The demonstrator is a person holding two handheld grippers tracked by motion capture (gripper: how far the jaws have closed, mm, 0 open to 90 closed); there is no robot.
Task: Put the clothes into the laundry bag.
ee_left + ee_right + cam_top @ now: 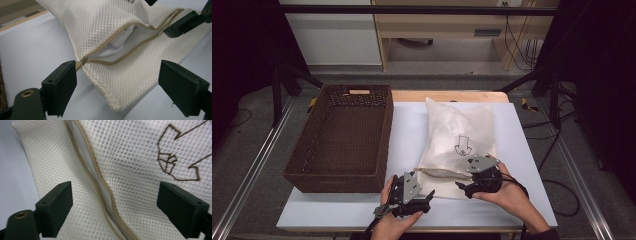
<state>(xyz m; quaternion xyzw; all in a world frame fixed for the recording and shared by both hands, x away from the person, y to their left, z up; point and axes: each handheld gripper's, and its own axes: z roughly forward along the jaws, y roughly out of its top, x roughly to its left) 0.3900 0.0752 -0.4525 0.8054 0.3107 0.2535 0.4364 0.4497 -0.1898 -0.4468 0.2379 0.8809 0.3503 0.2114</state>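
Mesh bag (457, 142) is lying just ahead of both grippers, zipper (117, 53) partly open. Left gripper (117, 87) and right gripper (115, 206) are standing wide, empty. You are re-gripping: pinch the zipper end, not loose mesh.

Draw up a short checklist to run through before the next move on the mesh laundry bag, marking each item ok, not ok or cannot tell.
1. Left tool open: ok.
2. Right tool open: ok.
3. Mesh laundry bag lies flat on the table: ok.
4. Zipper closed: not ok, it gapes with white cloth showing.
5. Wicker basket beside the bag, free to receive it: ok.
6. Zipper pull located: cannot tell.
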